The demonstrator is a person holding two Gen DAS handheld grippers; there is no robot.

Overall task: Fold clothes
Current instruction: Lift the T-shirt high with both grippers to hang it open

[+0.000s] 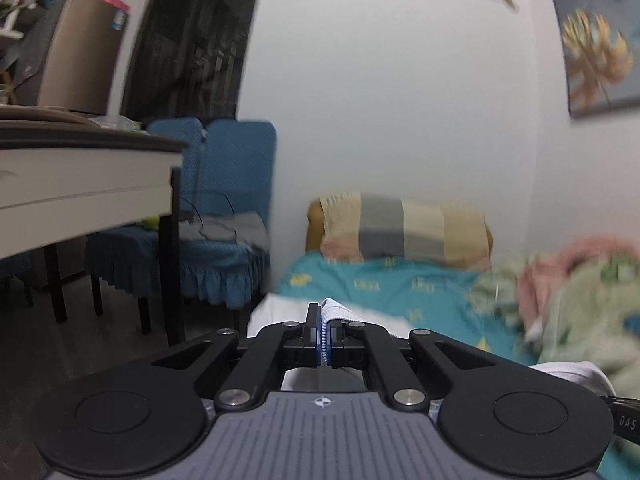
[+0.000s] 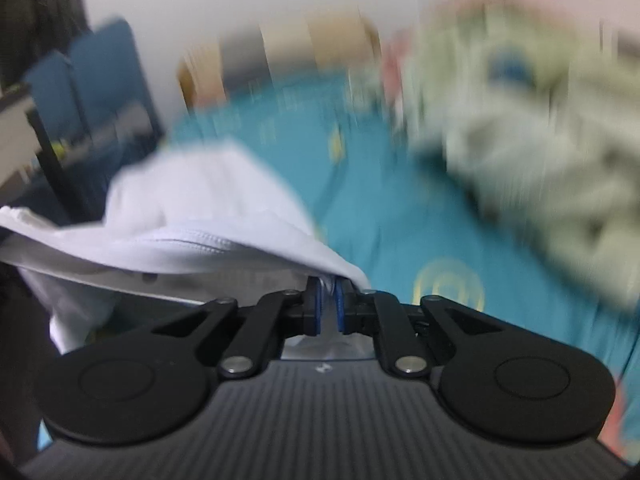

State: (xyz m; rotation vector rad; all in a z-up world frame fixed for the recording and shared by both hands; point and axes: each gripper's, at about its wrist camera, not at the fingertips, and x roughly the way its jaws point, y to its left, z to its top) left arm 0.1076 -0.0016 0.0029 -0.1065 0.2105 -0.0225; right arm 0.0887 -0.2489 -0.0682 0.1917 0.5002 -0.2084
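Right wrist: both tongs (image 2: 328,304) clenched on soft white garment (image 2: 192,200) (stitched hem).

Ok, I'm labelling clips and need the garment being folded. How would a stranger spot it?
Start at the bed with the teal patterned sheet. At its near edge a plain white garment is pinched by the left gripper and right gripper. Unlike the crumpled green and pink bedding, it is plain white and held.

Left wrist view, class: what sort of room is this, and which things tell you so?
Most likely a bedroom at home: a bed with a teal sheet, a striped pillow against the wall, and a desk with blue-covered chairs beside it.
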